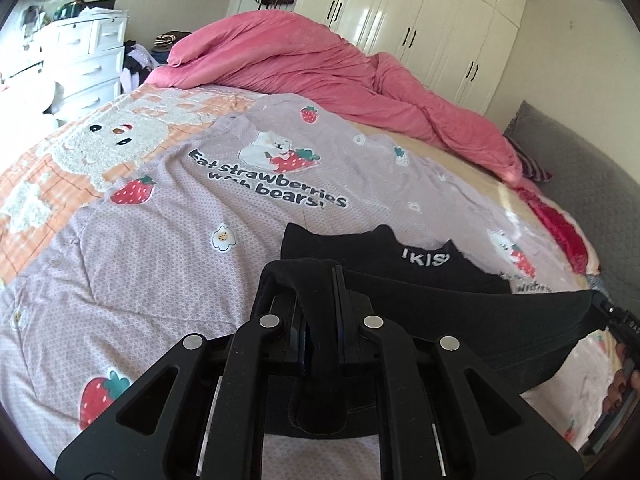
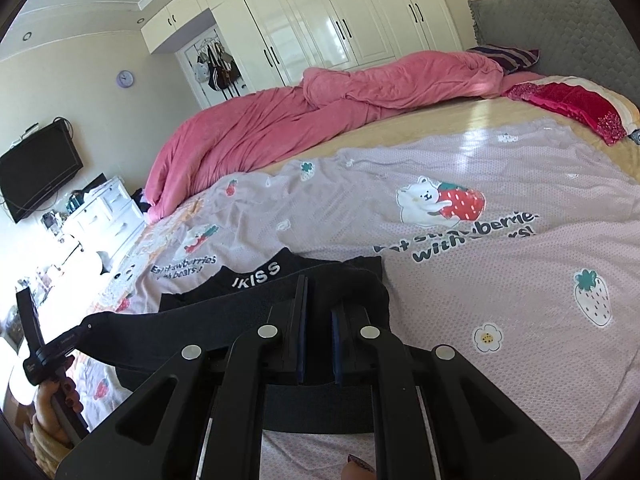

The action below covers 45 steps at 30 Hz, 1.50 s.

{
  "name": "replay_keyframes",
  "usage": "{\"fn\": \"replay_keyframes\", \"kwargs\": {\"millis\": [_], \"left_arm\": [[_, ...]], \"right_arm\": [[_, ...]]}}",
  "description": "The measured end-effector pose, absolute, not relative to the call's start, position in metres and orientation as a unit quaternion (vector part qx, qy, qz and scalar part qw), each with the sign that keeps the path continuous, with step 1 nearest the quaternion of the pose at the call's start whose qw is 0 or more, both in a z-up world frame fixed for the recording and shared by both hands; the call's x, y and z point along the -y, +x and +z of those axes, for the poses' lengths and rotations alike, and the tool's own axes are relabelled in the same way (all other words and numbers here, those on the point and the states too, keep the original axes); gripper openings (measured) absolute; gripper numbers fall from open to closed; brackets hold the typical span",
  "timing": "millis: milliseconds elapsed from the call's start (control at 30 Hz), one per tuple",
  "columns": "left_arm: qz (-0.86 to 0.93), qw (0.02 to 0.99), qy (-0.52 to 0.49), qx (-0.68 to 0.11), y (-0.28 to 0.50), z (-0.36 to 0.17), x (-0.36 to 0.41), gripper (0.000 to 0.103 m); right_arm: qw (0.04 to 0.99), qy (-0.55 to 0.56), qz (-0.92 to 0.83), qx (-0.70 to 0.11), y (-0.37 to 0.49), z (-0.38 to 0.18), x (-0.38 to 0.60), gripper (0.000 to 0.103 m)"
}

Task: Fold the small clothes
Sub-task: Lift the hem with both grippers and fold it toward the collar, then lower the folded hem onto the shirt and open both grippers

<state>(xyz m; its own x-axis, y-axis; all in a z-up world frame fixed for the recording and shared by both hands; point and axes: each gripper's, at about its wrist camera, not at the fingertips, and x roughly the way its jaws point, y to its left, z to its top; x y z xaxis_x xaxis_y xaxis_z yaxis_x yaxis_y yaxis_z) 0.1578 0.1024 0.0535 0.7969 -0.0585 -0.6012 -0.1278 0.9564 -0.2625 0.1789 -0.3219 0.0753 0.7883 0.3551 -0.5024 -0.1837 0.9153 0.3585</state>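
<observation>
both grippers pinch one black garment over the bed

here, in the left wrist view, the left gripper (image 1: pixel 335 280) is clenched on a fold of a black garment (image 1: pixel 460 304), the cloth bunched between its two fingers and draped back over them. the garment stretches to the right edge of the picture, where the right gripper (image 1: pixel 612 314) holds its other end; a hand (image 1: pixel 618 392) with dark nails shows just below it. the far part of the garment, with a waistband (image 1: pixel 424 258) lettered in white, lies on a lilac bedspread (image 1: pixel 160 248) printed with strawberries and bears. a pink duvet (image 1: pixel 320 64) is heaped along the far side of the bed, with a white wardrobe (image 1: pixel 420 12) behind it

in the right wrist view, the right gripper (image 2: pixel 318 284) is clamped on the garment's near edge, dark cloth wrapped over its fingertips and a narrow gap showing between the pads. the black band runs left to the left gripper (image 2: pixel 76 334), held by a hand (image 2: pixel 56 408) at the picture's lower left. the lettered waistband (image 2: pixel 256 274) rests on the bedspread just beyond. a television (image 2: pixel 40 168) hangs on the wall at left
</observation>
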Motion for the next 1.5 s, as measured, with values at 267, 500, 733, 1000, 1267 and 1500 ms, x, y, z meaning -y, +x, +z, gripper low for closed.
{"fn": "replay_keyframes", "kwargs": {"millis": [267,500,733,1000,1267,1500], "left_arm": [[0.029,0.932,-0.134,-0.334,0.175,0.035,-0.103,0.004],[0.039,0.924,-0.136,-0.356,0.182,0.016,-0.105,0.01],[0.053,0.929,-0.136,-0.339,0.165,0.02,-0.11,0.037],[0.051,0.943,-0.074,-0.321,0.137,0.036,-0.084,0.037],[-0.01,0.934,-0.052,-0.354,0.121,0.028,-0.05,0.013],[-0.022,0.911,-0.008,-0.411,0.133,-0.005,-0.027,0.013]], "right_arm": [[0.928,0.139,0.137,-0.316,0.198,0.057,0.316,0.009],[0.924,0.141,0.123,-0.333,0.211,0.037,0.312,0.017],[0.925,0.147,0.112,-0.33,0.2,0.032,0.317,0.046],[0.93,0.113,0.133,-0.323,0.174,0.039,0.301,0.046],[0.92,0.062,0.171,-0.348,0.163,0.027,0.271,0.026],[0.909,0.002,0.199,-0.367,0.153,0.009,0.239,0.022]]}}
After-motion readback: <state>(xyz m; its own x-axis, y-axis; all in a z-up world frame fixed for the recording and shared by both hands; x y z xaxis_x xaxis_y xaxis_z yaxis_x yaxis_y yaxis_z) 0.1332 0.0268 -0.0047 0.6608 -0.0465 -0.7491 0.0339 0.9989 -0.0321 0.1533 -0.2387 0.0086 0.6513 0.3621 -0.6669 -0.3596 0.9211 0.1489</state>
